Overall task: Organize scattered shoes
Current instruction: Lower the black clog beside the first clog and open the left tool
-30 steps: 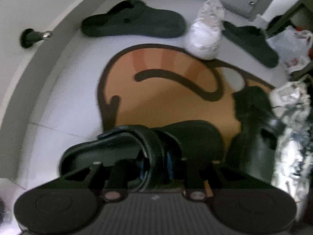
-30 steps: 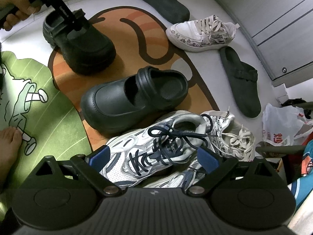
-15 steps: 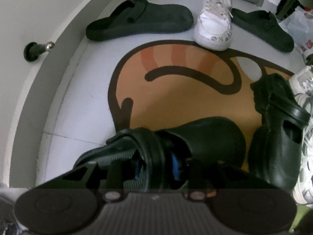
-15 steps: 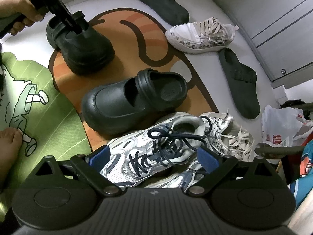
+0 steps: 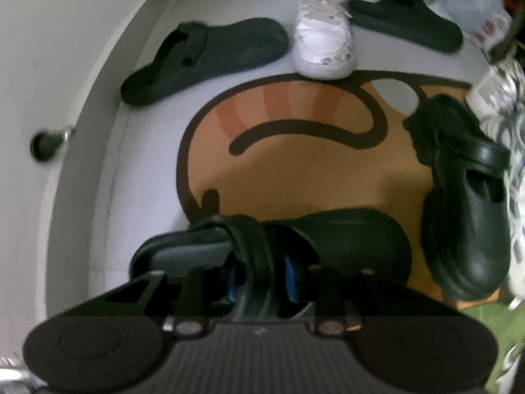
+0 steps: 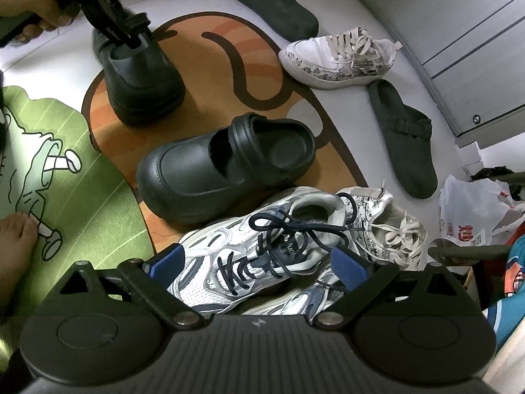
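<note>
Left hand-held gripper [image 5: 259,275] clamped on the heel strap of a black clog [image 5: 328,246], blue pads pressed to either side of the strap. In the right wrist view, same black clog [image 6: 141,75] seen at far left, tipped with its heel raised and its toe on the orange rug [image 6: 210,75], left hand-held gripper [image 6: 131,37] biting the strap from above.

Right hand-held gripper [image 6: 256,262] spread wide, blue pads [image 6: 164,262] either side of a silver sneaker [image 6: 249,252] with dark navy laces; contact with the sneaker not possible to tell. Silver sneaker lying near, at the edge of the orange rug, a patterned white sneaker [image 6: 390,226] touching it on the right.

Second black clog [image 6: 226,167] resting upright on the orange rug, between the held clog and the silver sneaker, just beside the latter. Same second black clog [image 5: 466,203] at the right in the left wrist view.

Farther off on the pale floor [image 6: 341,111]: a dark slipper [image 6: 272,3] at the far edge, a white printed sneaker [image 6: 338,59] just right of it, another dark slipper [image 6: 403,138] near the cabinet. Green mat [image 6: 82,184] at the left, overlapping the rug. White plastic bag [image 6: 472,213] at the right.
</note>
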`<action>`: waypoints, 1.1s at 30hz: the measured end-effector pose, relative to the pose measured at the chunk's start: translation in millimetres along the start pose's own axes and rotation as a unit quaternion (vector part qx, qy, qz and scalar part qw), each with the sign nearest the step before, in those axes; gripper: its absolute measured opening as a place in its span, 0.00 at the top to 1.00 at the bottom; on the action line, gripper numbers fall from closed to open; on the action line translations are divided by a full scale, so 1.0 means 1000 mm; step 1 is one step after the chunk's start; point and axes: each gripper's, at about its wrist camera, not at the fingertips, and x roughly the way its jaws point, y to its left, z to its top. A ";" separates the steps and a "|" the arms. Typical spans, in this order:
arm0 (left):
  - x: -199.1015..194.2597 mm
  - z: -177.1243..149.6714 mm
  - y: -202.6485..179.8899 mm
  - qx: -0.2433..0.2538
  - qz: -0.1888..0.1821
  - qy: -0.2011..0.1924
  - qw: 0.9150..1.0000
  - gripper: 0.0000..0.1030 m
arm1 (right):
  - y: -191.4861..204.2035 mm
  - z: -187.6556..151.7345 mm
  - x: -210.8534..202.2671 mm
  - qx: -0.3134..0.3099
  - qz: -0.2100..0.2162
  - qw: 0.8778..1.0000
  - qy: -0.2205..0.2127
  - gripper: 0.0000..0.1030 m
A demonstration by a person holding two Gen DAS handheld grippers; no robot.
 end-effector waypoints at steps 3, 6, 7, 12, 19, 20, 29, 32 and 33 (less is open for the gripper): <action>-0.003 0.004 -0.010 0.035 -0.007 -0.013 0.999 0.72 | 0.000 0.000 0.000 0.000 0.000 1.000 0.000 0.05; -0.006 0.010 -0.018 0.061 -0.012 -0.032 0.998 0.73 | 0.000 0.000 0.000 0.000 0.000 1.000 0.000 0.05; -0.007 0.012 -0.020 0.067 -0.014 -0.038 0.997 0.73 | 0.000 0.000 0.000 0.000 0.000 1.000 0.000 0.05; -0.009 0.016 -0.020 0.063 -0.025 -0.058 0.996 0.74 | 0.000 -0.001 -0.001 0.001 0.002 1.000 -0.001 0.05; 0.003 0.016 -0.013 0.035 0.006 -0.050 0.998 0.70 | 0.001 -0.001 0.000 0.000 0.003 1.000 0.001 0.05; 0.004 0.015 -0.014 0.037 0.015 -0.046 0.998 0.69 | 0.001 -0.001 0.000 0.001 0.003 1.000 0.001 0.05; 0.016 0.017 -0.017 0.030 0.047 -0.037 0.998 0.67 | 0.001 -0.001 0.003 0.001 0.004 1.000 0.005 0.05; 0.014 0.015 -0.018 0.043 0.041 -0.050 0.997 0.69 | 0.001 -0.002 0.004 0.001 0.004 1.000 0.006 0.04; 0.012 0.014 -0.017 0.050 0.034 -0.057 0.997 0.70 | 0.001 -0.002 0.004 0.002 0.004 1.000 0.006 0.05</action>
